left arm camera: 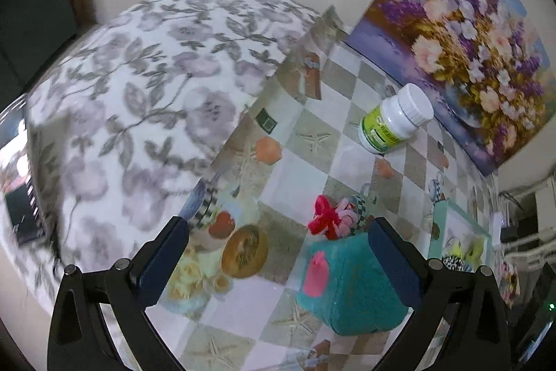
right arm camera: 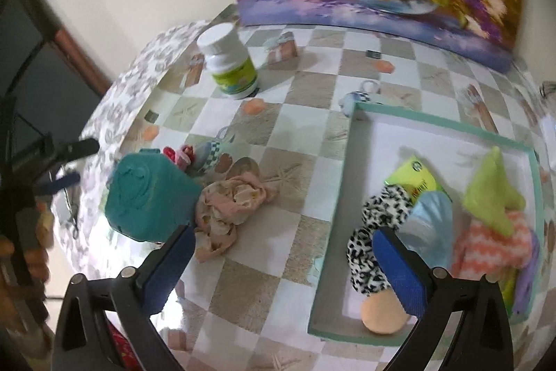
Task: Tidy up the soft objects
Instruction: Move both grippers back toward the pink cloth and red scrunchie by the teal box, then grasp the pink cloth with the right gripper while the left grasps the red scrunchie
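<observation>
In the left wrist view, the left tongs stand wide open over the checkered, glossy table, holding nothing. A teal plush block with a pink patch lies at the lower middle of the frame, just inside the right-hand finger and well apart from the left-hand one. Just above the block sits a small red and pink fuzzy bundle. A white pill bottle with a green label stands toward the upper right, near a flower painting leaning at the wall. A grey floral cloth fills the left of the frame.

In the right wrist view, the right tongs are also spread wide and empty. Between the fingers but further up the frame lies a crumpled beige cloth, touching the teal block at the left middle. At the right, a shallow mint-rimmed white tray holds a black-and-white spotted fabric ring, a pale blue cloth piece, a lime green cloth, an orange zigzag knit and a tan round puff. The right-hand finger overlaps the spotted ring in the picture; contact cannot be told.
</observation>
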Tool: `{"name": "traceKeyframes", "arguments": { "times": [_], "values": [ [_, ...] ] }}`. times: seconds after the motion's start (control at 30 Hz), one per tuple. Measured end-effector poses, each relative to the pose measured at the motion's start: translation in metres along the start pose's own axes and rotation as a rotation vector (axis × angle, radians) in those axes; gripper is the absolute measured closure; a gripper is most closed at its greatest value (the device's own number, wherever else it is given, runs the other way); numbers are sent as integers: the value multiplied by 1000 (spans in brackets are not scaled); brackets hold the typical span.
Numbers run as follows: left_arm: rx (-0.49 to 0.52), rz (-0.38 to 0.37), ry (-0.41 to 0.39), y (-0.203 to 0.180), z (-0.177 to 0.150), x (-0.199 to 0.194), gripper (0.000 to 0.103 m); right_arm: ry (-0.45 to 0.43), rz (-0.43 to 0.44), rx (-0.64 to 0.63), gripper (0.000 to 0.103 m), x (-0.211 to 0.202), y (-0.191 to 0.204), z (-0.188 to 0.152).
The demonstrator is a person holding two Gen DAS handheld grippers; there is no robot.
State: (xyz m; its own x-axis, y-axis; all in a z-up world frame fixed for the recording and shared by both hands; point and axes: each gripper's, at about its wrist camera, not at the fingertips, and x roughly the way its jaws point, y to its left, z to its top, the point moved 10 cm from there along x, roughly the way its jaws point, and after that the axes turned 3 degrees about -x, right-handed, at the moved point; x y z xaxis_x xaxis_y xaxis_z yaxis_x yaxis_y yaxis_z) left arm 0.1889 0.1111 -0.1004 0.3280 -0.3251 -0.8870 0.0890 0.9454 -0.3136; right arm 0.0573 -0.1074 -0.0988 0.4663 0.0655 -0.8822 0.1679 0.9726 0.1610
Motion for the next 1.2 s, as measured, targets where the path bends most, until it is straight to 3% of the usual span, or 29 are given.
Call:
{"name": "traceKeyframes", "arguments": {
  "times": [0.33, 0.53, 0.77, 1.0, 1.07, 1.2],
  "values": [
    [182, -72, 105, -22, 12, 30, 1, 99, 22, -51, 6, 47, 25, 1],
    [199, -116, 168, -31, 12, 43, 2, 128, 54, -85, 17, 63, 41, -1],
    [254, -138, 292, -48, 6, 64, 8, 155, 60, -143, 22, 77, 48, -6],
    [200, -127, 407, -48, 0, 90, 25, 178, 86, -171, 43, 86, 54, -11],
    [189, -123, 436, -49, -3, 95, 36, 179, 90, -180, 46, 87, 57, -11],
    [191, -100, 453, -52, -6, 102, 44, 185, 94, -194, 51, 90, 62, -14]
  ]
}}
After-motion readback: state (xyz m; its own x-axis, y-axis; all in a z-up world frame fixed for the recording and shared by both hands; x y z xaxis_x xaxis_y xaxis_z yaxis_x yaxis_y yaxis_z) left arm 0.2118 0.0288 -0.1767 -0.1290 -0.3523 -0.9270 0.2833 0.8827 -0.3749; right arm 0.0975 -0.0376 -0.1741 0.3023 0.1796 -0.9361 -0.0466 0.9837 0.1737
